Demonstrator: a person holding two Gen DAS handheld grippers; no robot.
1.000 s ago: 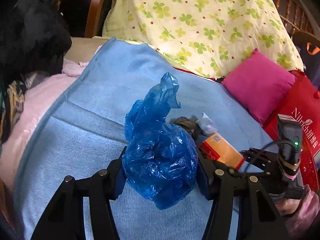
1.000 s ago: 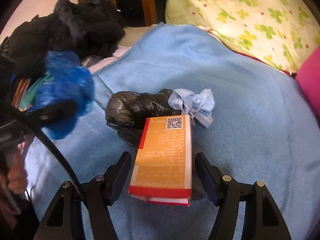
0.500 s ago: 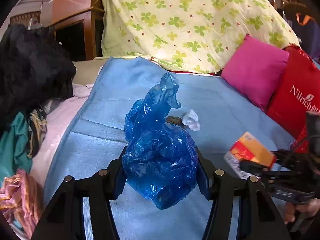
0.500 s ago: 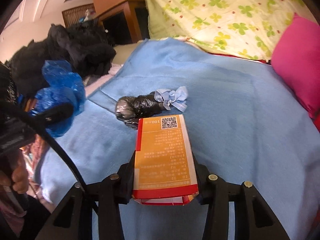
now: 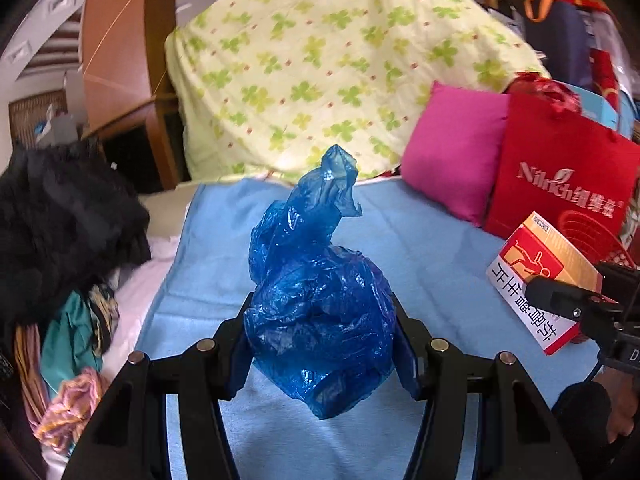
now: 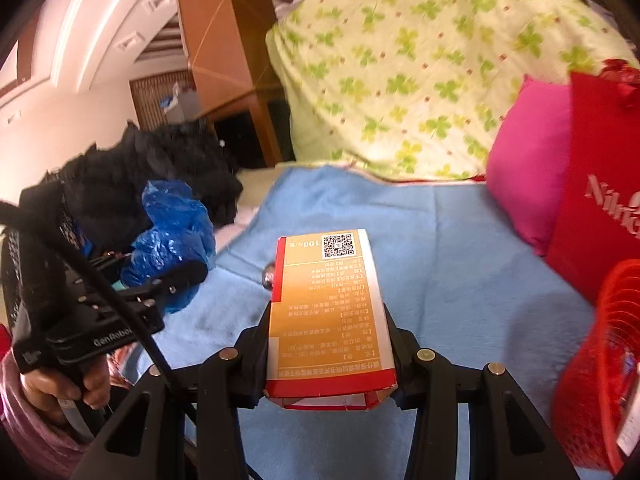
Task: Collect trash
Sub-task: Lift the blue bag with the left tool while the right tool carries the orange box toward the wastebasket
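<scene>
A crumpled blue plastic bag hangs above the blue blanket, and my left gripper is shut on it. An orange and red cardboard box with a QR code sits between the pads of my right gripper, which is shut on its sides. In the left wrist view the same box shows at the right. In the right wrist view the blue bag shows at the left. A bit of black bag peeks out from behind the box on the blanket.
A clover-print quilt is piled at the back, with a pink cushion and a red shopping bag to its right. A red mesh basket stands at the right. Dark clothes are heaped on the left.
Both grippers have risen from the blanket with their loads. The right gripper shut on the box and lifted it; the black bag and the white scrap stayed on the bed.
</scene>
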